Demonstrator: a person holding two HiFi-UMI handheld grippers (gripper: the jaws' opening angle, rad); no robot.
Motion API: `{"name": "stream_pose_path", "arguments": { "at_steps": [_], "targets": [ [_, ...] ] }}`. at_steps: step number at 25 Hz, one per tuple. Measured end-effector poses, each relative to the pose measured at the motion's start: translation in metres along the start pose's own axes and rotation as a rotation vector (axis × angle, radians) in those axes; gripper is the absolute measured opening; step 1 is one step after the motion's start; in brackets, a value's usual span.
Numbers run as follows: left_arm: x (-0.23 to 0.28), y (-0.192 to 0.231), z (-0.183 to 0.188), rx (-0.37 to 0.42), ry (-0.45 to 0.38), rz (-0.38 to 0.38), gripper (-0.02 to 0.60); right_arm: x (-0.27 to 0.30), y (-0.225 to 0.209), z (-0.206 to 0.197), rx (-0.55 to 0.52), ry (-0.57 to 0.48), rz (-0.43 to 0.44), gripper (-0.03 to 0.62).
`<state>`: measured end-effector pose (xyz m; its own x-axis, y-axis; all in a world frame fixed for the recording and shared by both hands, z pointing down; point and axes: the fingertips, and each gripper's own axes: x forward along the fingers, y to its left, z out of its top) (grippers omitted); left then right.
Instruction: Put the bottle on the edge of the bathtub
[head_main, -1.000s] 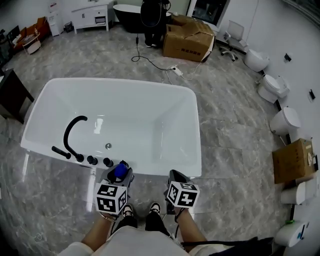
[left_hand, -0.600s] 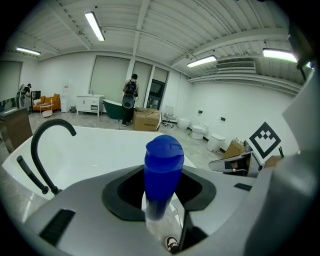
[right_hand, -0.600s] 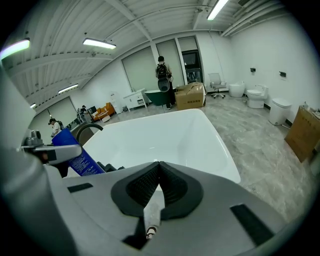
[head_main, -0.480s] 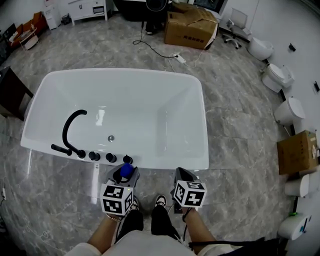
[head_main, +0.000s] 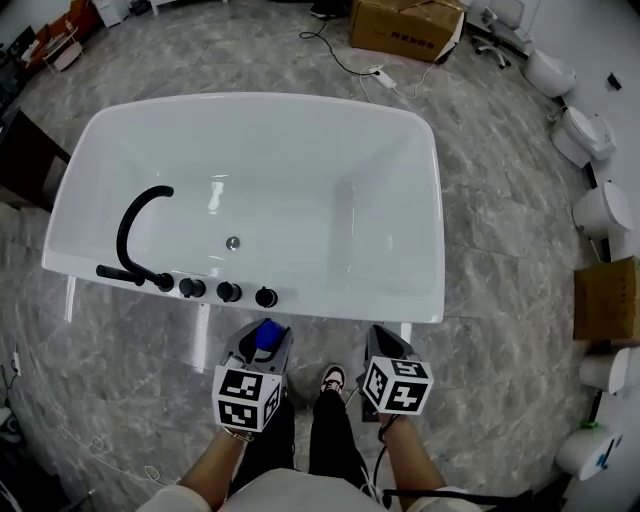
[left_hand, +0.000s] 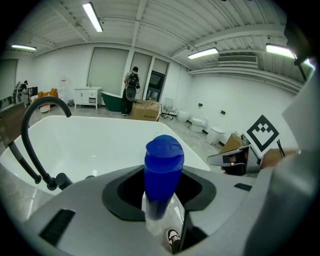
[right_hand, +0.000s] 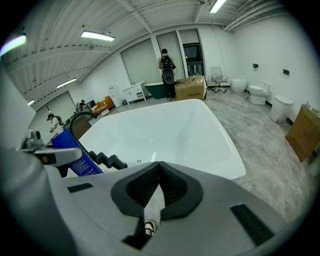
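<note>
Blue bottle (left_hand: 163, 172), upright, clamped between the jaws of the left gripper (head_main: 262, 345), held above the floor just short of the near rim of the white bathtub (head_main: 330, 306), close to its black knobs (head_main: 228, 292). Right gripper (head_main: 388, 348): jaws closed together, nothing between them, level beside the left one.

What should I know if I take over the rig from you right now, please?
Left gripper: shut on the blue bottle, over the floor just short of the bathtub's near rim.
Right gripper: shut, empty, beside the left one.
Done: bottle is in hand and brought up to the tub.
Left: set it on the rim, probably on the bare stretch right of the black tap knobs, then release.
</note>
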<state>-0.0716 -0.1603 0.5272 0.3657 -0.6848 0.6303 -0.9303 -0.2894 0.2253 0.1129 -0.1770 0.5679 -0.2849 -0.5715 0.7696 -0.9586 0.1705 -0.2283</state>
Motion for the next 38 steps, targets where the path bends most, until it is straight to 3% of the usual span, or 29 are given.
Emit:
{"name": "stream_pose_path", "arguments": {
  "at_steps": [20,24,38],
  "targets": [
    [0.035,0.000,-0.040,0.057,0.036,-0.017,0.164,0.048,-0.018,-0.020,0.051,-0.015,0.014,0.026],
    [0.035,0.000,-0.042,0.038,0.035,-0.026,0.164,0.053,-0.012,-0.024,0.065,-0.014,0.023,0.026],
    [0.055,0.006,-0.012,0.067,-0.029,-0.006,0.164,0.064,-0.015,-0.022,0.137,-0.039,0.028,0.026]
  ]
}}
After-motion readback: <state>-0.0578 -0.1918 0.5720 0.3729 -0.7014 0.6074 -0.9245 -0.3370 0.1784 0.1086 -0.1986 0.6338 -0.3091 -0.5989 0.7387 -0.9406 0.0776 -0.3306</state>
